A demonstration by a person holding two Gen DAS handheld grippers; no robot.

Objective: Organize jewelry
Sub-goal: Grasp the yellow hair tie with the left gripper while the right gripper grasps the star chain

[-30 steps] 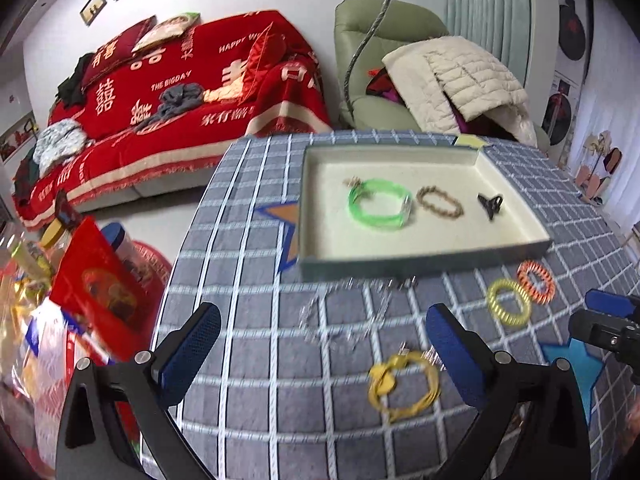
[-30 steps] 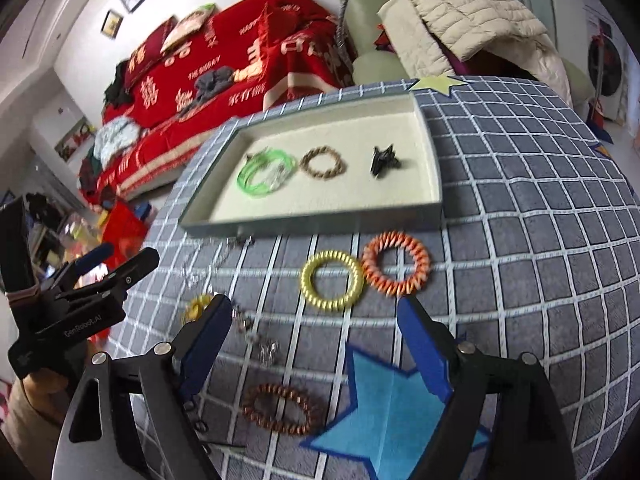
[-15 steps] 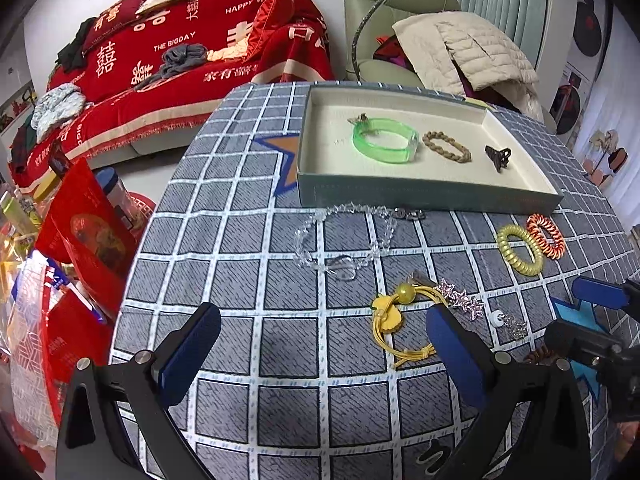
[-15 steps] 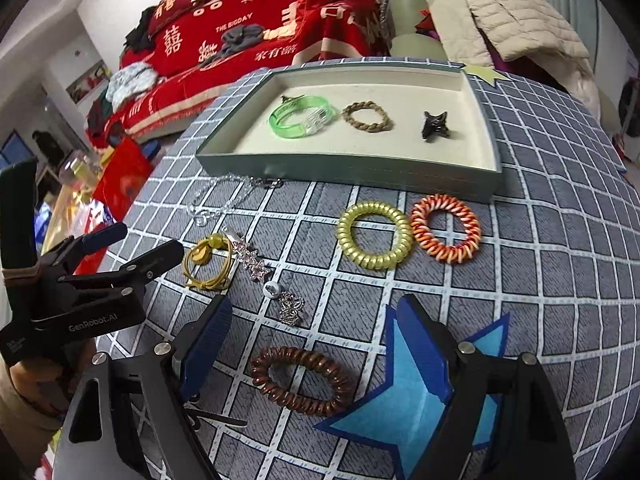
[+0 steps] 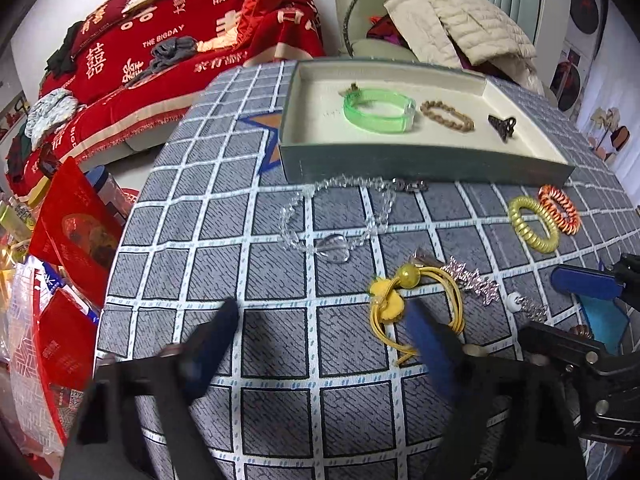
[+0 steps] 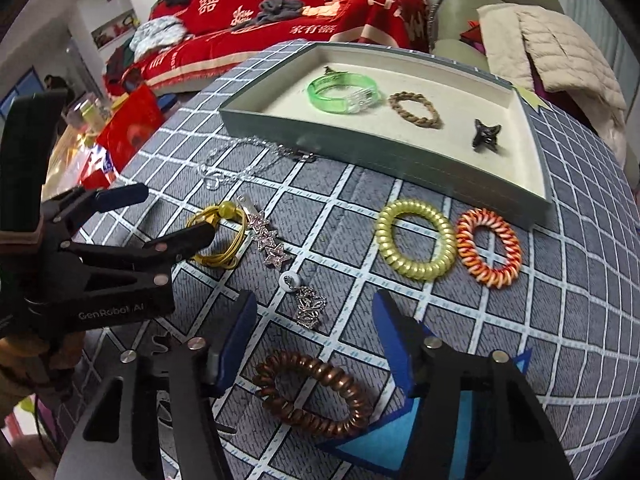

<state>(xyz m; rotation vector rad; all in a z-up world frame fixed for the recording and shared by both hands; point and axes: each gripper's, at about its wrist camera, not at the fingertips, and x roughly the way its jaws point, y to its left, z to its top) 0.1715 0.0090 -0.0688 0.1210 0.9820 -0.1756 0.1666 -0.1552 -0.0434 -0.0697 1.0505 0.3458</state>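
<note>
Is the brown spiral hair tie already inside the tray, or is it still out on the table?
Out. The brown spiral hair tie lies on the checked tablecloth, well short of the tray.

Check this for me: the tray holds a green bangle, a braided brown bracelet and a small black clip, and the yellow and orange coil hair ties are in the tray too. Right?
Not quite. The tray does hold the green bangle, the braided brown bracelet and the small black clip, but the yellow coil hair tie and the orange one lie outside it, on the checked tablecloth beside its front wall. The right wrist view shows this.
</note>
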